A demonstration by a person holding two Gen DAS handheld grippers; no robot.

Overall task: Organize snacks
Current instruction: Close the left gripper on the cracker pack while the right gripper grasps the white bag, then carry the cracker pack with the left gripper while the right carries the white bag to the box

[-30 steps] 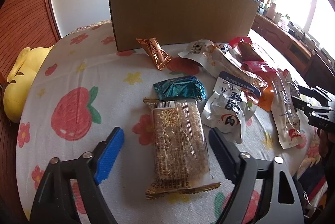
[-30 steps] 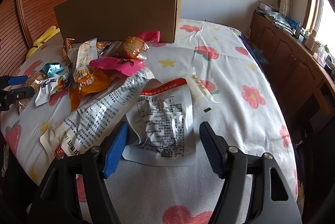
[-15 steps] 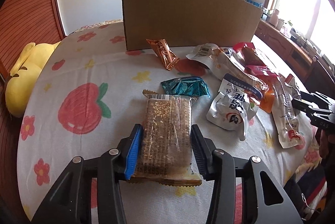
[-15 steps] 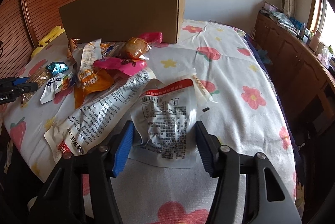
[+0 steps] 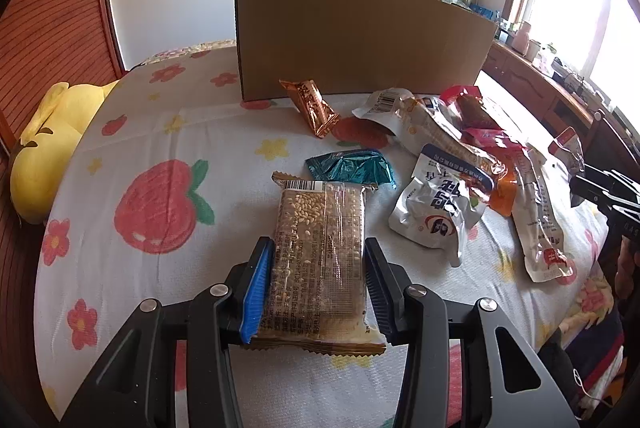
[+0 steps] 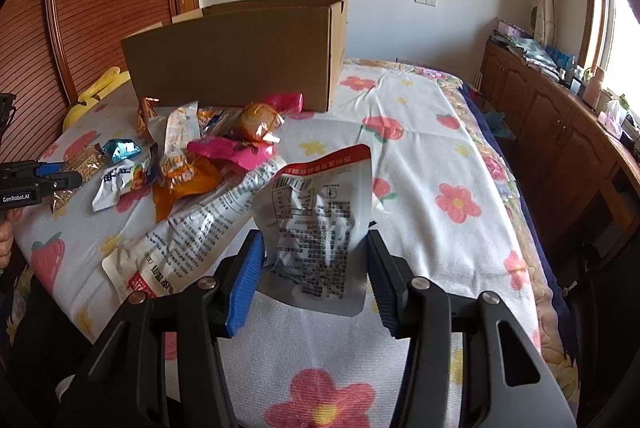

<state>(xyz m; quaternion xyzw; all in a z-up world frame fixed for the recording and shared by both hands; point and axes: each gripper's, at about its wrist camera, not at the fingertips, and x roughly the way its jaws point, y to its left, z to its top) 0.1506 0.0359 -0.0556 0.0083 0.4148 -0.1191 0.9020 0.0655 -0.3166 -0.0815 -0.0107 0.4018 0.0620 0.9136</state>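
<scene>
Left wrist view first: your left gripper (image 5: 318,282) sits low in the centre of the frame with both pads pressed against the long sides of the clear-wrapped grain bar (image 5: 320,252), so it is clamped on that bar; the bar's barcode end points up the frame toward the teal foil packet (image 5: 352,166), which lies just beyond it on the flower-print sheet (image 5: 168,156); to the right of the bar a white pouch (image 5: 436,212) with blue lettering lies beside a heap of other wrappers, and an orange foil snack (image 5: 314,106) rests near the foot of the cardboard box (image 5: 352,36) standing in the upper middle; a yellow plush toy (image 5: 52,140) lies at the left edge. Right wrist view: your right gripper (image 6: 316,272) is at the lower centre, its jaws closing on the silver pouch with a red top (image 6: 320,224); both pads touch the pouch's crumpled sides, and its red-topped end rises up the frame clear of the sheet; a long white printed bag (image 6: 192,240) lies just left of it, with a pink wrapper (image 6: 236,152) and an amber wrapped snack (image 6: 258,120) farther up toward the box; your left gripper shows at the left edge of this frame.
</scene>
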